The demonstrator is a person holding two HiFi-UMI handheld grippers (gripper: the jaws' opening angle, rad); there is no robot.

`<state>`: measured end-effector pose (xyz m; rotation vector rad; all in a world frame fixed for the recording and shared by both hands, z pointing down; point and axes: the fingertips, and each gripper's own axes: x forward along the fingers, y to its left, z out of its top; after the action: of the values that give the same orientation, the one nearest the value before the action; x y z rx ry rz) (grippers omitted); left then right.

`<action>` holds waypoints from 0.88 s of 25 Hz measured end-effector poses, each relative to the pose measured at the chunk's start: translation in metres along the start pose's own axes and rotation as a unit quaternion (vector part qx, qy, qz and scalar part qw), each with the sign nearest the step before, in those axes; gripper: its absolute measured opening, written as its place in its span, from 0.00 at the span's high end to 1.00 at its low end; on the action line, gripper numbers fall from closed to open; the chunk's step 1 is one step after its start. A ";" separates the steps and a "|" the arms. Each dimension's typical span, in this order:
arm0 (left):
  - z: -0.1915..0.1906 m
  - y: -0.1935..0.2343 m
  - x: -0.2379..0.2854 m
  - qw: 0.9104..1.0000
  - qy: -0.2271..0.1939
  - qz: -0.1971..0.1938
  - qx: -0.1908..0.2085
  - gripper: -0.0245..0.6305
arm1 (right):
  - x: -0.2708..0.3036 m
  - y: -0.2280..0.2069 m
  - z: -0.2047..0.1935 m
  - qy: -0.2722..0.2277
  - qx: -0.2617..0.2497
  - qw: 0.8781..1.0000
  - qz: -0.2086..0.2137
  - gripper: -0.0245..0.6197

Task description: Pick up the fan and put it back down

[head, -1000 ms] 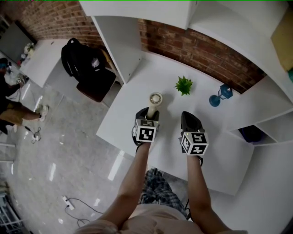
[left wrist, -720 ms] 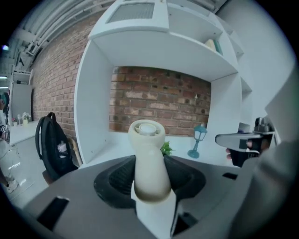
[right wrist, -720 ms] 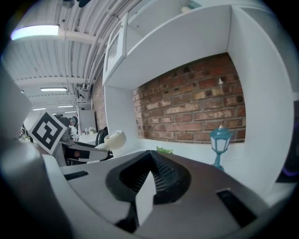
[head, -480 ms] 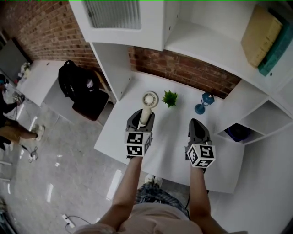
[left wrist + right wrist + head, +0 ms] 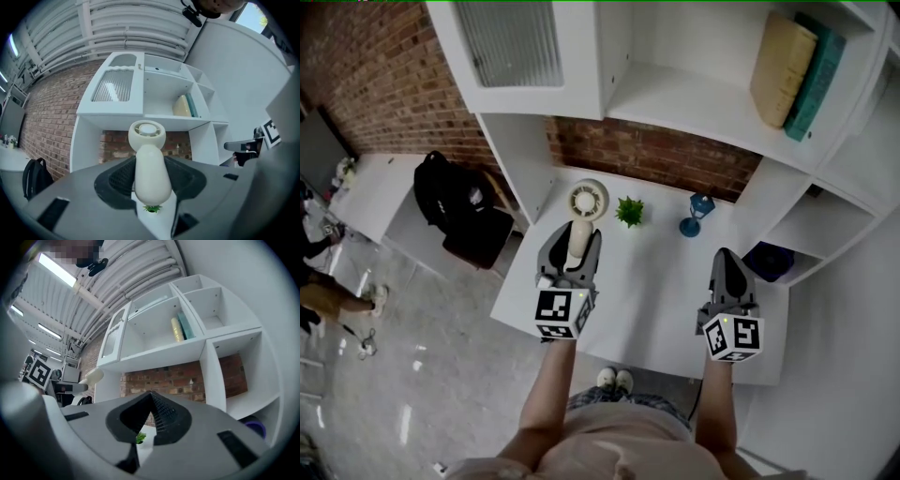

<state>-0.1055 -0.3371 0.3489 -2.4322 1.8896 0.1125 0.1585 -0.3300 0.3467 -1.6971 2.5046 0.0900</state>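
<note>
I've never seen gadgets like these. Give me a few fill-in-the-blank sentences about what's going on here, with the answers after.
The left gripper grips the cream fan by its ____, above the white table.
The right gripper has its jaws together and holds ____.
The small plant on the table stands beside a goblet coloured ____.
The wall behind the table is made of ____.
Missing words: handle; nothing; blue; brick.
</note>
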 end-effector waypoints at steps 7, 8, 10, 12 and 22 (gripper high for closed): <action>0.006 -0.013 -0.019 1.000 -0.011 0.003 0.000 0.65 | -0.032 -0.017 0.007 -0.008 -0.007 1.000 -0.029 0.94; 0.006 -0.016 -0.018 1.000 -0.013 0.000 0.000 0.65 | -0.033 -0.020 0.006 -0.007 -0.006 0.999 -0.031 0.94; 0.005 -0.019 -0.016 1.000 -0.013 -0.003 -0.001 0.65 | -0.033 -0.023 0.004 -0.006 -0.003 0.999 -0.032 0.94; 0.002 -0.018 -0.014 1.000 -0.009 -0.002 -0.001 0.65 | -0.030 -0.021 0.003 -0.004 -0.002 1.000 -0.028 0.94; -0.047 -0.010 0.022 0.998 0.066 0.004 -0.023 0.65 | 0.022 0.002 -0.034 0.048 0.018 0.999 0.015 0.94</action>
<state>-0.0899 -0.3600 0.3941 -2.5210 1.9698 -0.0040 0.1465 -0.3530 0.3774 -1.6903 2.5827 -0.0329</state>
